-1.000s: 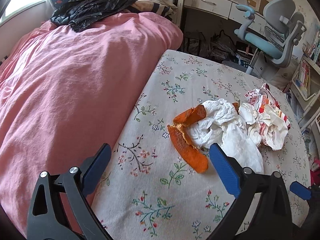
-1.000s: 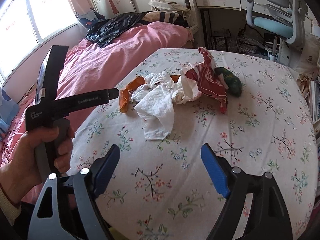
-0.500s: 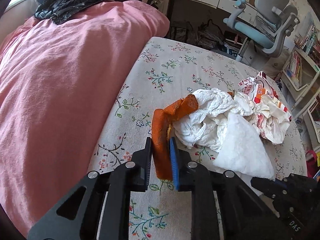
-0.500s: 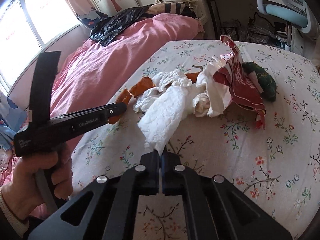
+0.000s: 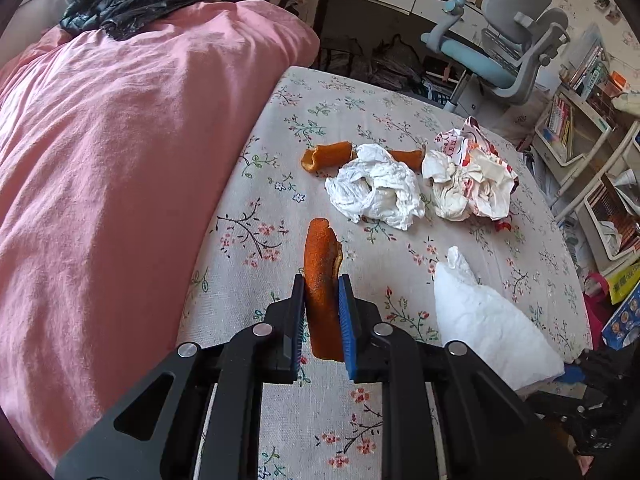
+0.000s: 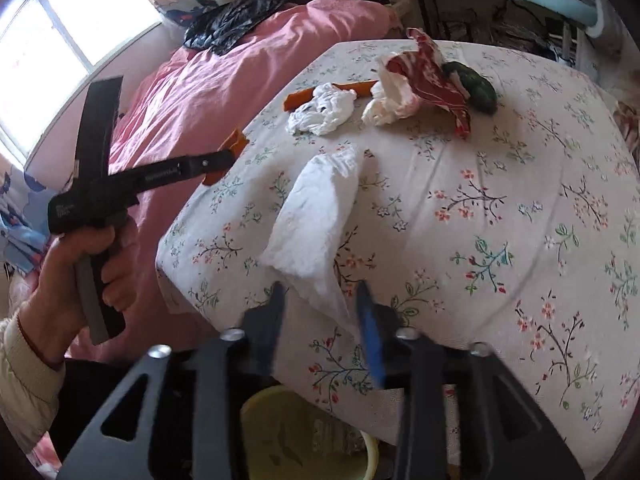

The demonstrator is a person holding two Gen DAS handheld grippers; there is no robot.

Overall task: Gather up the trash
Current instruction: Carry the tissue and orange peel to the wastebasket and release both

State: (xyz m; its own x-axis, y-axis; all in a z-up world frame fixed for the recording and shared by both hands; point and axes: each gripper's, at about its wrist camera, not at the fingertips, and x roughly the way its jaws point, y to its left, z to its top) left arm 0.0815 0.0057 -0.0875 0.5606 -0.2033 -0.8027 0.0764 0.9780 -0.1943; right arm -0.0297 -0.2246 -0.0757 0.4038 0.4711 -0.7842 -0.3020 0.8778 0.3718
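A long strip of orange peel [image 5: 322,280] is pinched between the blue pads of the left gripper [image 5: 321,312] and is held clear of the flowered tablecloth [image 5: 360,432], its upper end standing above the fingertips. In the right wrist view the same peel [image 6: 236,142] is seen at the tip of that gripper, over the table's edge beside the pink bedcover [image 5: 120,160].

A flat white tissue [image 6: 316,220] hangs between the fingers of the right gripper [image 6: 320,292], whose jaws have just been opening — the pads stand apart on either side of the paper and are not seen to press on it. A pale yellow bin [image 6: 304,432] is seen below that gripper, under the table's near edge.

Further along the cloth the rest of the trash is gathered: a crumpled white tissue [image 5: 376,188], two shorter peel pieces [image 5: 328,154] behind it, a red-and-white wrapper [image 5: 472,176] bunched with more paper, and a dark green object [image 6: 476,84] just beside the wrapper.

The left gripper's handle is gripped by a hand [image 6: 76,280] with a cream sleeve at the wrist. A black bag [image 5: 136,0] lies on the bedcover at its far end — and a grey-blue desk chair [image 5: 504,44] stands beyond the table.
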